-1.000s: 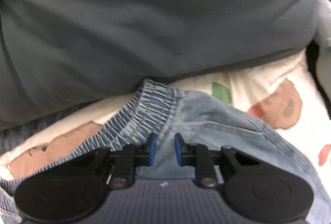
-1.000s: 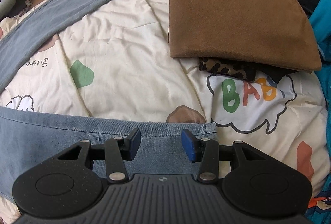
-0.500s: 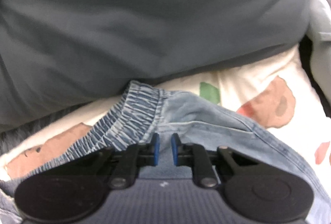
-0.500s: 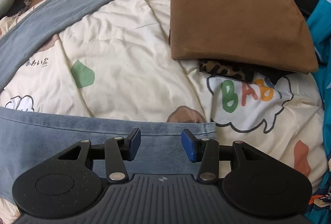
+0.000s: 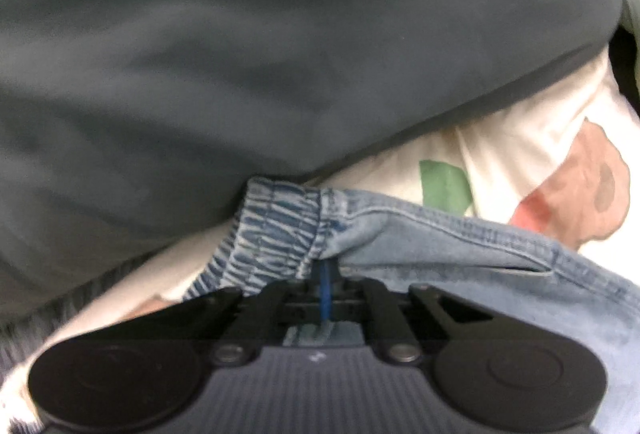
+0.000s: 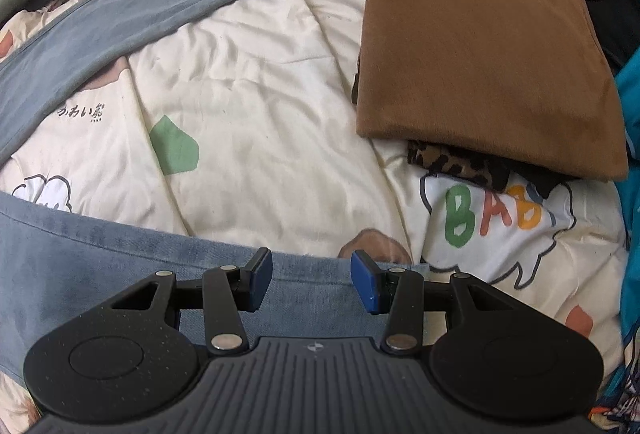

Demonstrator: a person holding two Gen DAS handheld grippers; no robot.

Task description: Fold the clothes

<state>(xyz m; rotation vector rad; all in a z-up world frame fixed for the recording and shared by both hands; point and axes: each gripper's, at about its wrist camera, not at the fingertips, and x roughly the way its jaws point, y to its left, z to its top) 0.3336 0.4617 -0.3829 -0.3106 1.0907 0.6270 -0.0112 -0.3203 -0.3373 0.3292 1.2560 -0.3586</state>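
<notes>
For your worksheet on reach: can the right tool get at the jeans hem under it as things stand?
Probably yes. The right tool hangs open just over the jeans hem, pointing steeply down, with nothing between them. The brown garment lies well off to the side.

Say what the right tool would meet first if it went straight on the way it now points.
Most likely the jeans: the right tool, jaws open, points steeply down with the denim hem directly between its fingers. The printed quilt lies just beyond. How far above the denim it sits is unclear.
</notes>
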